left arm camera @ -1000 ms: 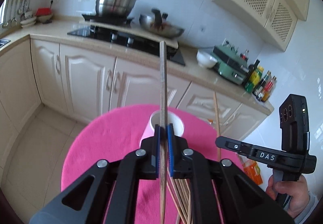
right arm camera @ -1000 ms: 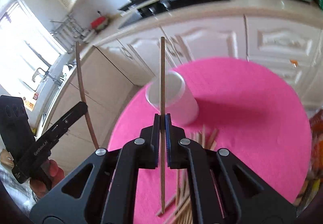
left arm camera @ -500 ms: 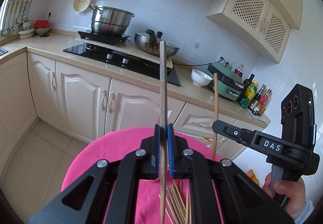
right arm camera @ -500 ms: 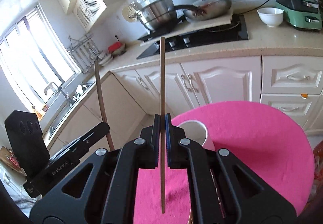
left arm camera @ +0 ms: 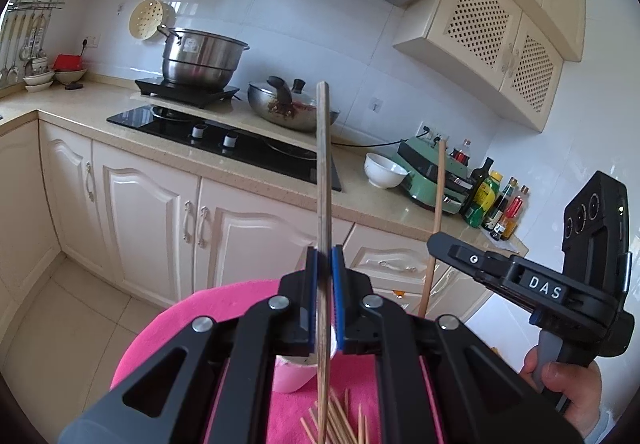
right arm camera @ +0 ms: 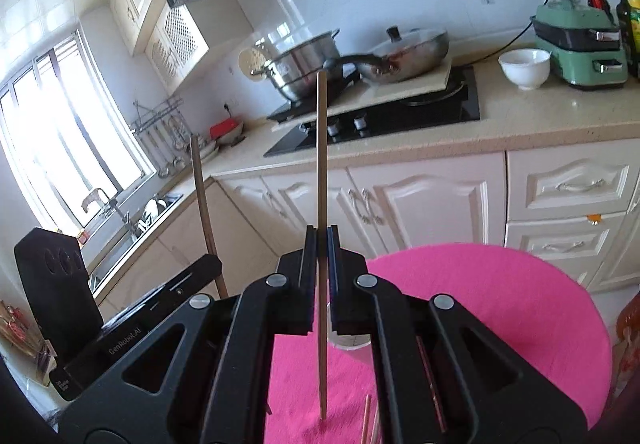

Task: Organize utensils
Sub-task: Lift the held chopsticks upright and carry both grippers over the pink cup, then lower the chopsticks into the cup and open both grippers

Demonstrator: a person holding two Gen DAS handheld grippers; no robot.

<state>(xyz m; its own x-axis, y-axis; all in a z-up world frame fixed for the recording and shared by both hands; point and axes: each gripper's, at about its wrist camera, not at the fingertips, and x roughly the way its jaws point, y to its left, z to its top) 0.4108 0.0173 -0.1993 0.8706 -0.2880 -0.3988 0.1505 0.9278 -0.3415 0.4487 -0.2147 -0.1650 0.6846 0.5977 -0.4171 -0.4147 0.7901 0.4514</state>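
Observation:
My left gripper [left arm camera: 324, 256] is shut on a wooden chopstick [left arm camera: 323, 172] held upright. My right gripper [right arm camera: 321, 236] is shut on another wooden chopstick [right arm camera: 321, 164], also upright. Each gripper shows in the other's view: the right one [left arm camera: 444, 244] with its chopstick [left arm camera: 436, 212], the left one [right arm camera: 208, 264] with its chopstick [right arm camera: 202, 196]. A white cup [left arm camera: 294, 372] stands on the pink round table [left arm camera: 192, 316], mostly hidden behind the fingers; it also shows in the right wrist view [right arm camera: 352, 344]. Several loose chopsticks [left arm camera: 340, 424] lie on the table below the grippers.
Behind the table runs a kitchen counter [left arm camera: 120, 112] with a black hob [left arm camera: 224, 132], a steel pot [left arm camera: 200, 60], a wok [left arm camera: 288, 108], a white bowl [left arm camera: 384, 170], a green appliance [left arm camera: 432, 172] and bottles [left arm camera: 492, 196]. Cream cabinets [left arm camera: 152, 212] stand below.
Both grippers have tilted upward with their chopsticks still gripped. The cup and table have dropped lower in both views and the cup is now mostly hidden behind the fingers.

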